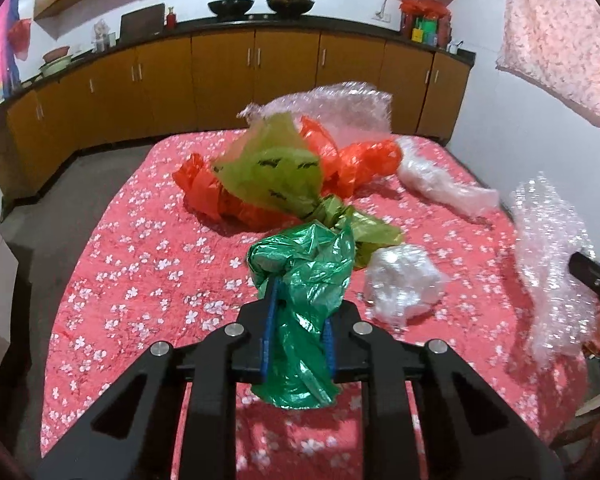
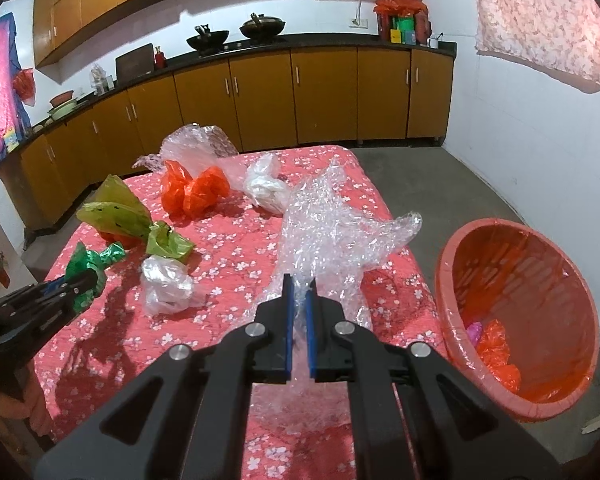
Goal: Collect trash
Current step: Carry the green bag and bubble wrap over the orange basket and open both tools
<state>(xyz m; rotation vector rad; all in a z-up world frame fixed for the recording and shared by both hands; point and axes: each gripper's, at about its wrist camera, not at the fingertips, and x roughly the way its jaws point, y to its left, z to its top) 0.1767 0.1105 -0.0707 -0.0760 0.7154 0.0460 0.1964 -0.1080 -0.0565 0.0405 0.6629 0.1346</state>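
Note:
My left gripper (image 1: 300, 284) is shut on a crumpled dark green plastic bag (image 1: 308, 280), lifted a little above the red flowered table cover (image 1: 148, 280). From the right wrist view the same bag (image 2: 92, 264) shows at the left in the left gripper (image 2: 86, 278). My right gripper (image 2: 300, 284) is shut on a sheet of clear bubble wrap (image 2: 332, 232) that drapes over the table's right side. On the table lie an olive-green bag (image 1: 272, 176), orange bags (image 1: 356, 160), a crumpled clear bag (image 1: 404, 284) and more clear plastic (image 1: 440, 184).
An orange bin (image 2: 516, 312) with an orange liner stands on the floor right of the table, tilted toward me, with some trash inside. Brown cabinets (image 2: 324, 92) with a dark counter run along the back. A flowered cloth (image 2: 548, 12) hangs at the upper right.

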